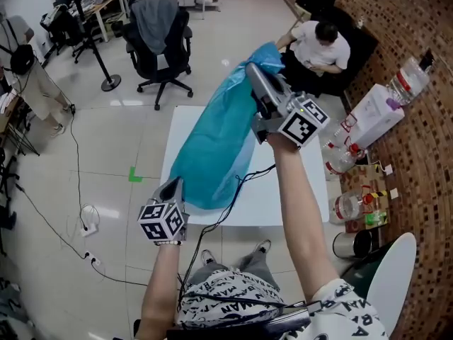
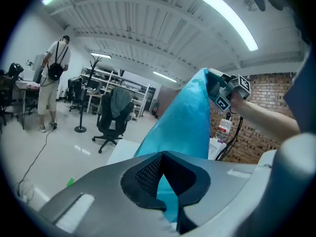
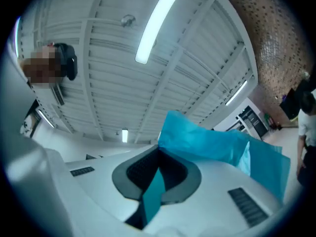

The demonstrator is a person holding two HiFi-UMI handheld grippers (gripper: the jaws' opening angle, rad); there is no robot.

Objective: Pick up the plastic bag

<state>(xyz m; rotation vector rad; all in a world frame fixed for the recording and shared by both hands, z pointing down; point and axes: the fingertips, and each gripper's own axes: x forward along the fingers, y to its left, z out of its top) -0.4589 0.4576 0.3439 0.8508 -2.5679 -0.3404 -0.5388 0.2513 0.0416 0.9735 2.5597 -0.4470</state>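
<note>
Nearest the camera, low and left: left gripper (image 1: 173, 188), jaws pinched together on a fold of blue film at the bottom end of the plastic bag (image 1: 212, 151).

Count: two grippers, one bag.

The bag runs as one long blue sheet from the left gripper up and away to the right gripper (image 1: 255, 73). That one is raised on an outstretched arm and clamped tight on the bag's top end (a blue strip shows squeezed between its pads in the right gripper view). Each jaw pair thus holds one end, with the bag's body slung between them.

Below the bag: one white table (image 1: 287, 204). The bag spans over its left half.

Right of the table, by the brick wall (image 1: 417, 161): three clear bottles (image 1: 342, 158), possibly more, since the clutter there is hard to separate.

Farther back: one black office chair (image 1: 163, 48) draped with grey cloth, and one seated person (image 1: 320, 44).

Far left, at a desk: one standing person (image 2: 52, 78).
</note>
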